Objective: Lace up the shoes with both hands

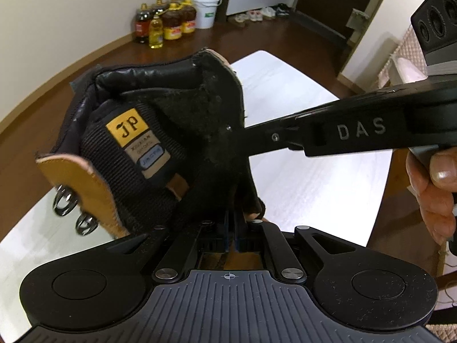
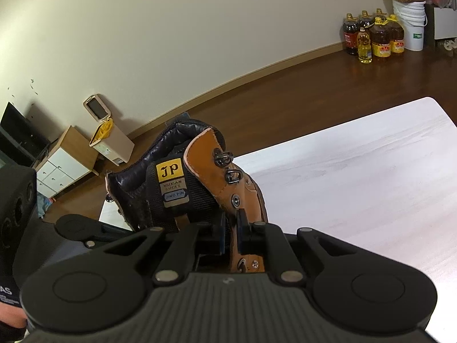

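Both tools (image 1: 234, 223) (image 2: 230, 225) seemingly clamp the boot's (image 2: 197, 183) opposite eyelet flaps.

One boot (image 2: 197, 188), six oil bottles (image 2: 374, 35), one bucket (image 2: 412, 25).

- L gripper (image 1: 234, 223): jaws nearly together, pinching the boot's (image 1: 160, 131) dark flap, angled steeply down.
- R gripper (image 2: 230, 228): pads clamped on the tan eyelet flap (image 2: 245, 200), angled down.
- R hand (image 1: 434, 194): fingers wrapped round its handle.
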